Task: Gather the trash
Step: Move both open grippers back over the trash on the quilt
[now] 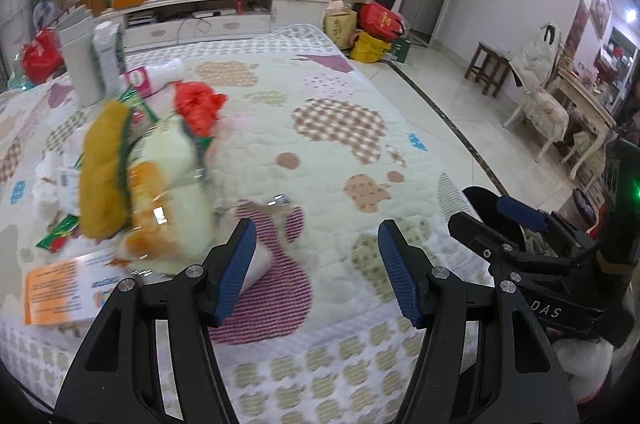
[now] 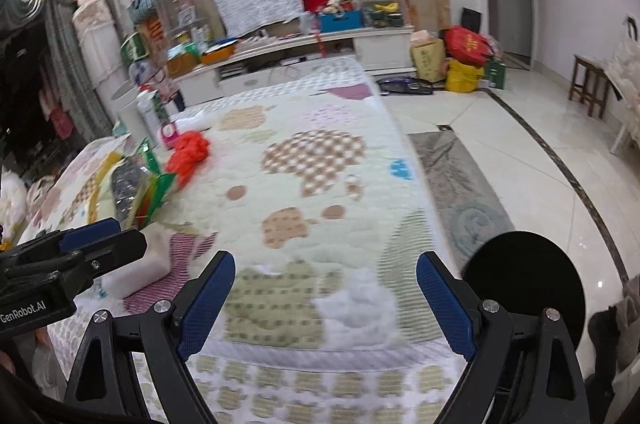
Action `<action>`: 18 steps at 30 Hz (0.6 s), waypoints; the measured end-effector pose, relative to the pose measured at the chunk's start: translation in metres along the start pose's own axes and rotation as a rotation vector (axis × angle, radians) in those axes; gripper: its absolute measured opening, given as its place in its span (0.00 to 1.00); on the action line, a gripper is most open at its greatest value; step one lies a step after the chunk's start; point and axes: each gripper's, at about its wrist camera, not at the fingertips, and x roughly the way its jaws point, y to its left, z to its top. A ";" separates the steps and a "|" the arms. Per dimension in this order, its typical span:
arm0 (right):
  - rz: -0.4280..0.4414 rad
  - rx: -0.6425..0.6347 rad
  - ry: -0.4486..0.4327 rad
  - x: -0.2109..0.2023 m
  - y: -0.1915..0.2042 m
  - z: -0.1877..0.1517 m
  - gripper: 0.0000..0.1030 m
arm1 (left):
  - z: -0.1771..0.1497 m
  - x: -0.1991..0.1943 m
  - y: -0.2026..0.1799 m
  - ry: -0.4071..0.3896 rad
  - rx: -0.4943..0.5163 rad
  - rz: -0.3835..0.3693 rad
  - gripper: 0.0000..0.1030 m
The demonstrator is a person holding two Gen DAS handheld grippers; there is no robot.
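Both tongs released, over the near edge of the bed; trash heaped at left.

Left tongs (image 1: 316, 264) and right tongs (image 2: 324, 300) gape with nothing between them. Beyond, on the quilt (image 1: 320, 95), a wrapper pile (image 1: 136, 183) and red plastic bag (image 1: 198, 107): probably light, crinkly, slippery. Best pinch a bunched fold.

Patterned quilt (image 1: 340, 127), wooden stool (image 1: 486, 63), grey rug (image 2: 460, 191) on tiled floor (image 2: 540, 151).
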 end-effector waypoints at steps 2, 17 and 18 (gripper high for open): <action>0.013 -0.016 0.002 0.002 0.008 0.000 0.88 | -0.005 -0.006 0.010 0.003 -0.016 0.005 0.60; 0.117 -0.112 0.048 0.017 0.063 -0.001 0.88 | -0.022 -0.035 0.130 0.021 -0.110 0.184 0.60; 0.124 -0.115 0.053 0.020 0.066 -0.001 0.88 | -0.020 -0.034 0.144 0.024 -0.117 0.208 0.60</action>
